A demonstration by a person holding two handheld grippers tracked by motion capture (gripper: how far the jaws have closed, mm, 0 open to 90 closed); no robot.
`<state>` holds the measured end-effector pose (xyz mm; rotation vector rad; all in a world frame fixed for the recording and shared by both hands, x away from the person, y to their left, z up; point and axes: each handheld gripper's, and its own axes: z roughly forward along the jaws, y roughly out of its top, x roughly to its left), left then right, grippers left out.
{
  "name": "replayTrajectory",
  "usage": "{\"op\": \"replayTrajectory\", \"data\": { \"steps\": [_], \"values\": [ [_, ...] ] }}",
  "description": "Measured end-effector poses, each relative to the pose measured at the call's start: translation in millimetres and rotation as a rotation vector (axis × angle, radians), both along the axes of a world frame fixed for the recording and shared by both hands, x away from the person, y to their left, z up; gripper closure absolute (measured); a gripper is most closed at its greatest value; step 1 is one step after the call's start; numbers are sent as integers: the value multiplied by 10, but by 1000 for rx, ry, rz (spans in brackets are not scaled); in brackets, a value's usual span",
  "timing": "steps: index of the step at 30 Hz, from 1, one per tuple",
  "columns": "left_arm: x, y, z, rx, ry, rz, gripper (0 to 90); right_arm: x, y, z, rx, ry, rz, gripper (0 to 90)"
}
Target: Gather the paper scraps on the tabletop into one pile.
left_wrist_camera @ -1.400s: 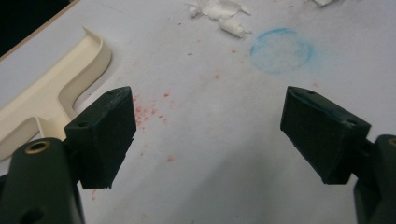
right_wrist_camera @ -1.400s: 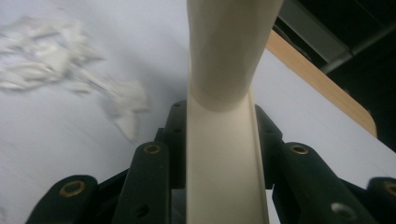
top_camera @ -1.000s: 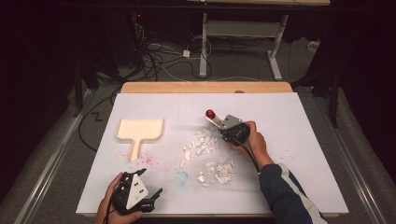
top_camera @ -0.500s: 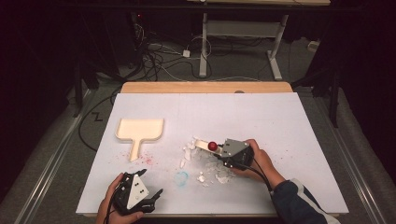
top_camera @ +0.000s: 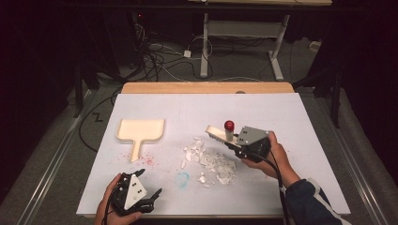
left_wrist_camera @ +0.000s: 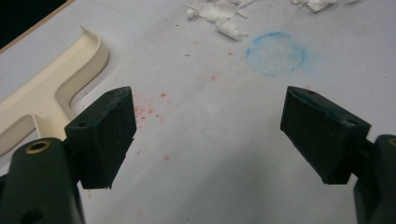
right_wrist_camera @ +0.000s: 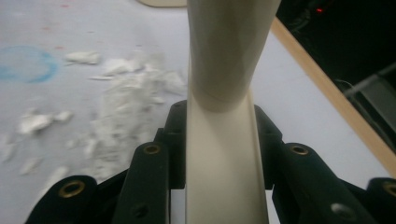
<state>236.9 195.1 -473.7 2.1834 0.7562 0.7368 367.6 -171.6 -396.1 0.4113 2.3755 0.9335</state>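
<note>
we see right gripper (top_camera: 228,141) pinching brush (top_camera: 218,134), lifted back off white scraps (top_camera: 209,161); left gripper (top_camera: 151,197) spread, idle; dustpan (top_camera: 139,131) untouched.

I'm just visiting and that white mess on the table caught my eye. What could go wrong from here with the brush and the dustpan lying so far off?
The brush, clamped by its handle in the right gripper, could scatter the white scraps rather than gather them. The dustpan lies apart, with the left gripper open and holding nothing, so it may slide when scraps are pushed against it.
</note>
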Motion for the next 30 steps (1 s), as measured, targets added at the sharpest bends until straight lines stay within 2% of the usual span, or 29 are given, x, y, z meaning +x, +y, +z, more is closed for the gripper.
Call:
{"op": "replayTrajectory", "data": {
  "steps": [3, 5, 7, 8, 9, 11, 13, 15, 19, 23, 29, 30],
  "values": [
    [3, -12, -3, 7, 3, -4, 174, 186, 33, -31, -15, -19, -57, 679],
    [7, -15, -5, 9, 4, -6, 174, 348, 86, -87, -18, -23, -78, 679],
    [14, -18, -10, 3, 6, -3, 174, 507, 189, -171, -25, -39, -124, 679],
    [15, -15, -8, 5, 7, -4, 174, 591, 263, -226, -47, -59, -135, 679],
    [16, -11, -6, 7, 9, -6, 174, 649, 321, -271, -48, -65, -145, 679],
    [19, -7, -12, 3, 11, -4, 174, 745, 415, -346, -12, -36, -152, 680],
    [25, -4, -19, 0, 16, -5, 174, 781, 533, -418, -30, -46, -152, 679],
    [24, -2, -23, 4, 18, -7, 174, 776, 650, -466, -35, -28, -113, 679],
    [14, -4, -21, 3, 17, -6, 174, 659, 848, -516, -94, -29, -16, 675],
    [16, -16, -22, 10, 21, -9, 174, 524, 952, -516, -49, -3, 91, 675],
    [12, -12, -28, 5, 30, -13, 174, 312, 975, -505, -67, 19, 273, 672],
    [14, -11, -24, -2, 32, -13, 174, 272, 950, -497, -69, 38, 305, 671]
  ]
}}
